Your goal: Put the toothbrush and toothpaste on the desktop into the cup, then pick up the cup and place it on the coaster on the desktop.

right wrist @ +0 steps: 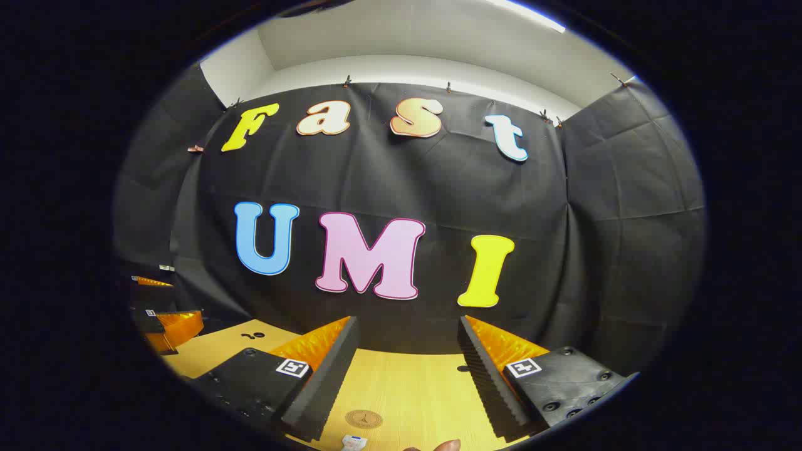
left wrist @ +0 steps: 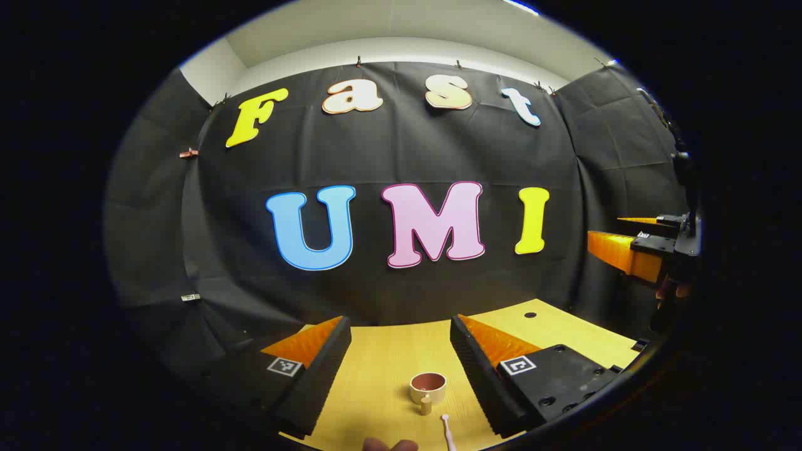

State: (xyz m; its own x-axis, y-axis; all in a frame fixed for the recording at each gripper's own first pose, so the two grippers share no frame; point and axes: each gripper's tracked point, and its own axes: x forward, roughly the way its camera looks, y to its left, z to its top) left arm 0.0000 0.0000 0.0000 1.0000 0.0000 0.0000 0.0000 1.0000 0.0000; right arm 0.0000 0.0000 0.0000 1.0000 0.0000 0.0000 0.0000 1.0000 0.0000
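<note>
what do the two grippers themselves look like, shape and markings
Each gripper has two long wedge-shaped fingers with ribbed inner faces, fixed to black blocks with round screw holes. Every block carries a small square black-and-white marker. That holds for the left gripper in the left gripper view and the right gripper in the right gripper view. No cables or sleeves can be made out.
</note>
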